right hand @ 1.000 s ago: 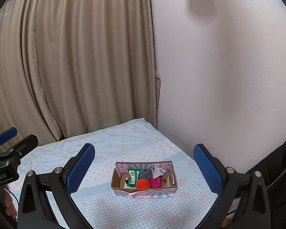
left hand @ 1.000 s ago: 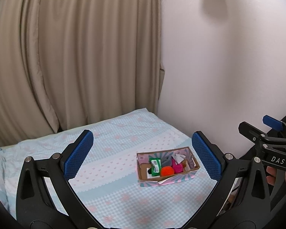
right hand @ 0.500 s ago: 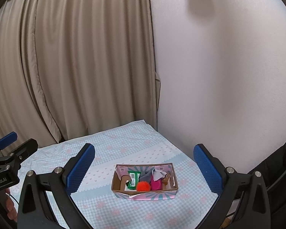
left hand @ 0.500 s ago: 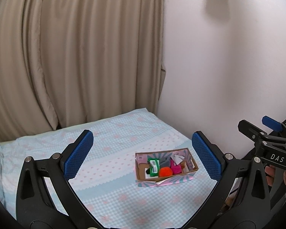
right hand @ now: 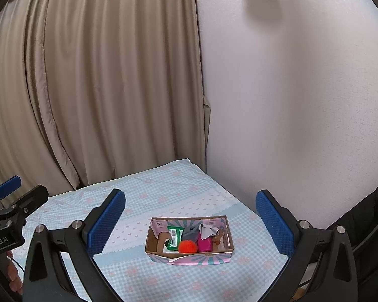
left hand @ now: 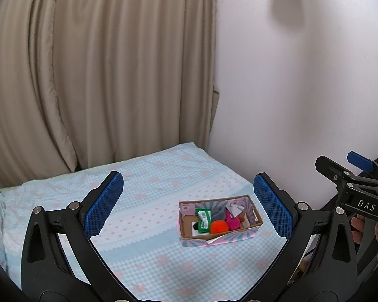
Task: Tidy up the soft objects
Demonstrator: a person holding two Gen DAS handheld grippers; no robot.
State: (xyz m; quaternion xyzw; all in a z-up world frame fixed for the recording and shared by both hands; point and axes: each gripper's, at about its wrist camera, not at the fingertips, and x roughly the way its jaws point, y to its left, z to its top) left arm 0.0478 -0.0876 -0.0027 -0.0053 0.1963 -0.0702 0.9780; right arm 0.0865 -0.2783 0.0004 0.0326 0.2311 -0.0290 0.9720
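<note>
Both jaws spread, empty, well short of box [right hand: 189, 241]. Orange pompom [right hand: 187, 246] at its near wall: light, squashy; pinch across middle.

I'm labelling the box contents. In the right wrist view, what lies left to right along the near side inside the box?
Green packet → orange pom-pom → pink item, all inside the cardboard box.
</note>
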